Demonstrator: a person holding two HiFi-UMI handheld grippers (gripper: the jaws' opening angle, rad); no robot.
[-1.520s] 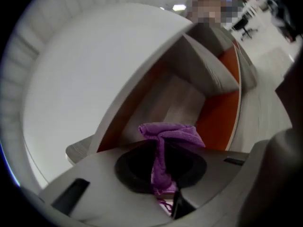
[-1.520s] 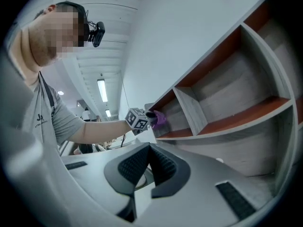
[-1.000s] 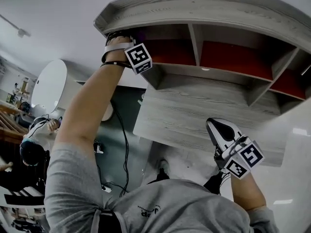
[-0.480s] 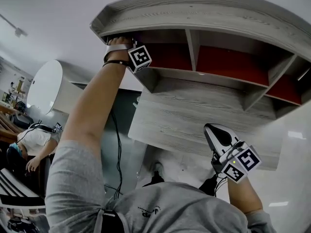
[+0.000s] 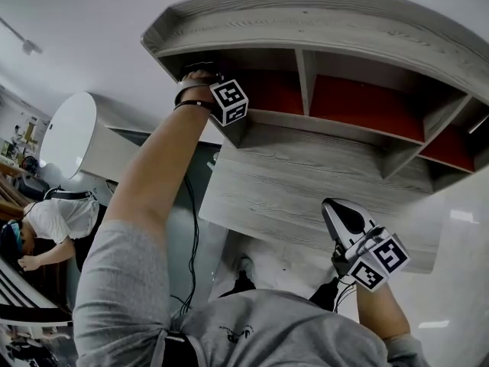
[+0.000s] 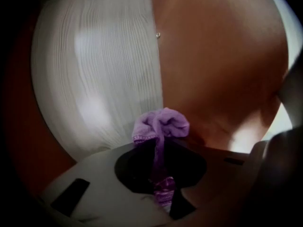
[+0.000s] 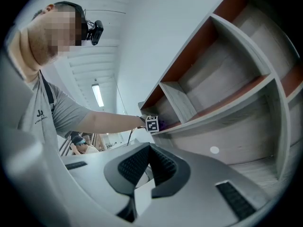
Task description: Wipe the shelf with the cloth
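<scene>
Where the grey wooden shelf (image 5: 321,21) divides into red-backed compartments, the right gripper (image 5: 341,211) hangs below the shelf's front, jaws together and holding nothing. The left gripper (image 6: 158,148) reaches into the shelf's leftmost compartment, jaws clamped on the purple cloth (image 6: 161,126), which bunches beyond their tips.

left gripper (image 6: 159,151) sits up inside the leftmost compartment of the shelf (image 5: 321,23), with the cloth (image 6: 163,124) pinched between its jaws and bunched past the tips, near where the side wall meets the back panel. right gripper (image 5: 340,212) is low on the right, in front of the shelf's lower panel, well apart from the left one. another person (image 5: 47,219) is far left, below shelf level
</scene>
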